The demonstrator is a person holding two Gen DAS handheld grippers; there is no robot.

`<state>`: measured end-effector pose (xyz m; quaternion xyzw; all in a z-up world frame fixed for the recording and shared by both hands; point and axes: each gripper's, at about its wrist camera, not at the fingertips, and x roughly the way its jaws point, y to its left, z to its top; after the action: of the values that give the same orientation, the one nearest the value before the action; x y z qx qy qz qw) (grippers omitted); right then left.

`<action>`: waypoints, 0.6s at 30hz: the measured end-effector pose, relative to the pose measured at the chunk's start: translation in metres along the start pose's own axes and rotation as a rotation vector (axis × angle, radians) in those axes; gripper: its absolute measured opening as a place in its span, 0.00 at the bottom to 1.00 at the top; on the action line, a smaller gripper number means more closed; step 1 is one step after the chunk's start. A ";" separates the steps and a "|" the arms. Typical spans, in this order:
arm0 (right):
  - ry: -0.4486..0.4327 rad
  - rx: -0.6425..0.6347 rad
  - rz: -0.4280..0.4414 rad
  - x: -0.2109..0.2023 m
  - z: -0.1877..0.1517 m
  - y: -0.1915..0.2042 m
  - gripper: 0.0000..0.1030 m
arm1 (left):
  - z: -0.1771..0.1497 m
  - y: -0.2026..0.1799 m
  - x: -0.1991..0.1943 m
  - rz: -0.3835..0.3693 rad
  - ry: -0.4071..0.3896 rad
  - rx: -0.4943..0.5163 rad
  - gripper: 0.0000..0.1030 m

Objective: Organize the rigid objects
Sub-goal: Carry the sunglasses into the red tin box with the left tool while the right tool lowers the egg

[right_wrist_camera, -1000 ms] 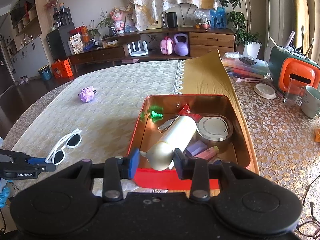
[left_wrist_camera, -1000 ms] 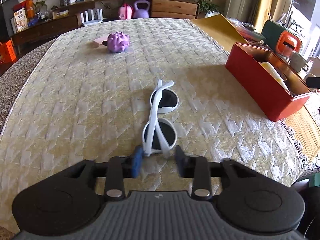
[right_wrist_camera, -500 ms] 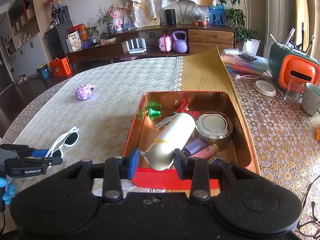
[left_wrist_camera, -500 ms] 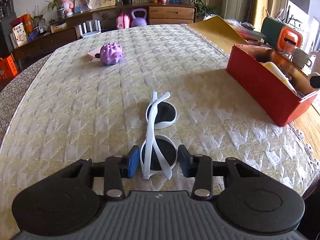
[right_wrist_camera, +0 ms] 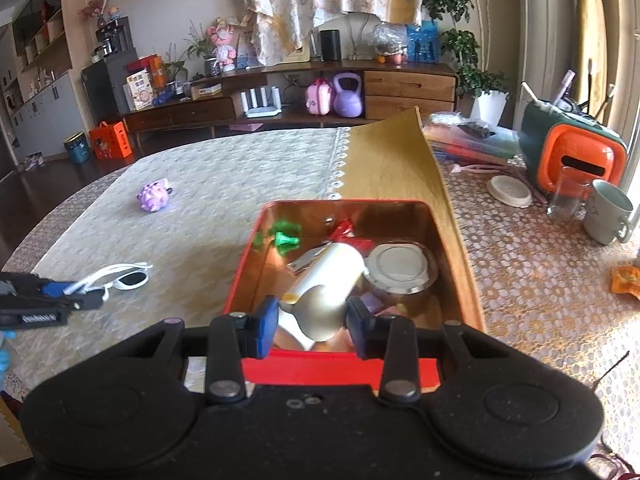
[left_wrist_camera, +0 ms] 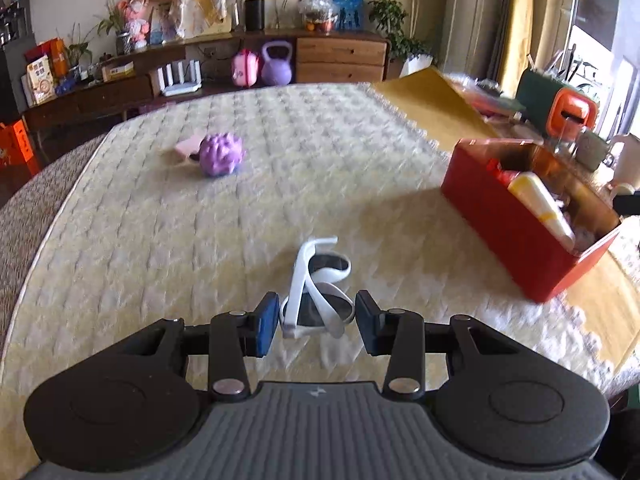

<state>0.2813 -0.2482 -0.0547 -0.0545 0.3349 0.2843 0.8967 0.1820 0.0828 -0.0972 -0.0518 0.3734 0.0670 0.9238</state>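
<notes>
The left gripper [left_wrist_camera: 316, 322] is spread, its pads flanking the near lens of the white sunglasses [left_wrist_camera: 318, 284] without visible contact. The sunglasses lie folded on the counter [left_wrist_camera: 160, 240], low centre of the left view, long axis running away from the gripper. The right gripper [right_wrist_camera: 312, 328], also spread and holding nothing, hovers over the red tin [right_wrist_camera: 256, 240], well apart from the sunglasses. The left is clearly nearer.
</notes>
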 end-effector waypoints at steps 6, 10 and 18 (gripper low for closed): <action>0.018 0.018 -0.033 0.006 -0.002 -0.017 0.35 | 0.026 -0.014 -0.004 -0.015 -0.044 0.029 0.39; 0.025 0.023 -0.038 0.009 -0.005 -0.023 0.35 | 0.049 -0.024 -0.010 -0.040 -0.083 0.043 0.39; 0.028 0.025 -0.038 0.014 -0.007 -0.030 0.35 | 0.099 -0.058 -0.019 -0.135 -0.151 0.066 0.39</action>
<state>0.3023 -0.2683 -0.0713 -0.0534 0.3499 0.2624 0.8977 0.2458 0.0383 -0.0105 -0.0415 0.3006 -0.0041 0.9528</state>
